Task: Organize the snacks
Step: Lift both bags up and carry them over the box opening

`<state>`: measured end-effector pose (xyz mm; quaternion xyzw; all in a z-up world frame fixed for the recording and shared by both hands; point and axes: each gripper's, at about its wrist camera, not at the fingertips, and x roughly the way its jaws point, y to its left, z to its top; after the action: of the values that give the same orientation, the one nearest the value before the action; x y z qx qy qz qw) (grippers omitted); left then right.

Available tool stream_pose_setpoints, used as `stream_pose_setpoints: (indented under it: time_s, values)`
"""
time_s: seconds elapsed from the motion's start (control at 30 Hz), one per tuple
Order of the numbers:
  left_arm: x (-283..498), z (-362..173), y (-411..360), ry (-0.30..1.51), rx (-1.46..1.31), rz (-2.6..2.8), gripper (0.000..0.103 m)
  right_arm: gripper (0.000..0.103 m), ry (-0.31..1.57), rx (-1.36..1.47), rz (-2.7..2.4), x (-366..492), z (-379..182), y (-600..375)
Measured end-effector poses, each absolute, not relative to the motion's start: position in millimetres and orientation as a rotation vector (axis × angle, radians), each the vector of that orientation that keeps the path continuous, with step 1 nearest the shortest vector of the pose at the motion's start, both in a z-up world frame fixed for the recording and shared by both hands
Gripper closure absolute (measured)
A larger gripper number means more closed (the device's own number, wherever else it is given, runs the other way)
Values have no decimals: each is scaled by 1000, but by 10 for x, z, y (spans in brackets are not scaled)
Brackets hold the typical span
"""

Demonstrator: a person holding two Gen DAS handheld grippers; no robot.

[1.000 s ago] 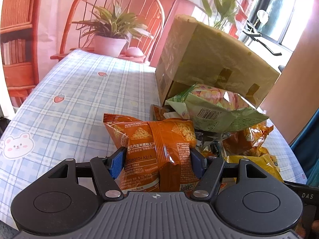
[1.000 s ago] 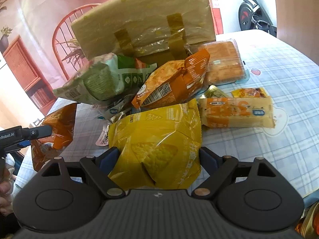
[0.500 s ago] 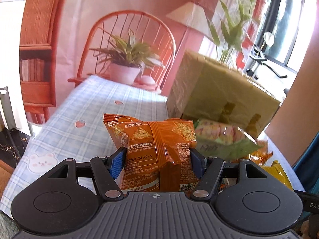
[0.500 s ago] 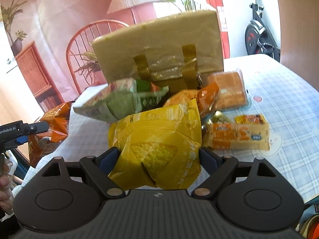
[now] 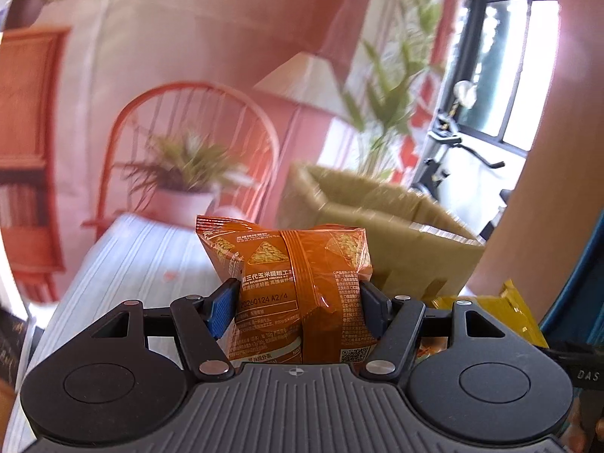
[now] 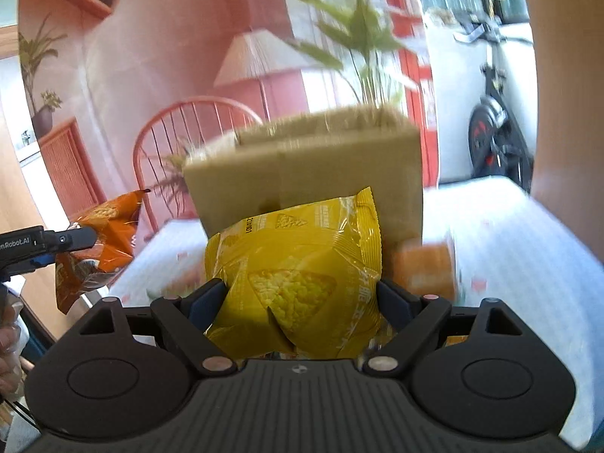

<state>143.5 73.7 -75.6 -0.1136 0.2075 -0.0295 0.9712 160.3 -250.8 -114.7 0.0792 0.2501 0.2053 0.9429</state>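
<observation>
Motion blur smears the surface [image 6: 528, 249] and cardboard box [image 6: 313, 173]. Our left tool [image 5: 298, 304] clamps an orange snack bag [image 5: 290, 275]; our right tool [image 6: 302, 304] grips a yellow snack bag [image 6: 298, 264], both above the surface's near edge.

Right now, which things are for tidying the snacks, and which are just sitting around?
For the job:
orange snack bag in left gripper
yellow snack bag in right gripper
cardboard box

Just around:
potted plant
red chair
lamp
exercise bike
</observation>
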Motion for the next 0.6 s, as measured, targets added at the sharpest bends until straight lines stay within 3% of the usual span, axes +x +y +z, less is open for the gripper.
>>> stream_pose_setpoints:
  time_s: [0.33,0.6]
  values:
    - [1853,-391,386,374,-169,-157,33,15,410,59,405,1998,-545,-2593]
    - [2108,-320,261,384,-146,-176,33,15,394,16,389,2291,-382,-2693]
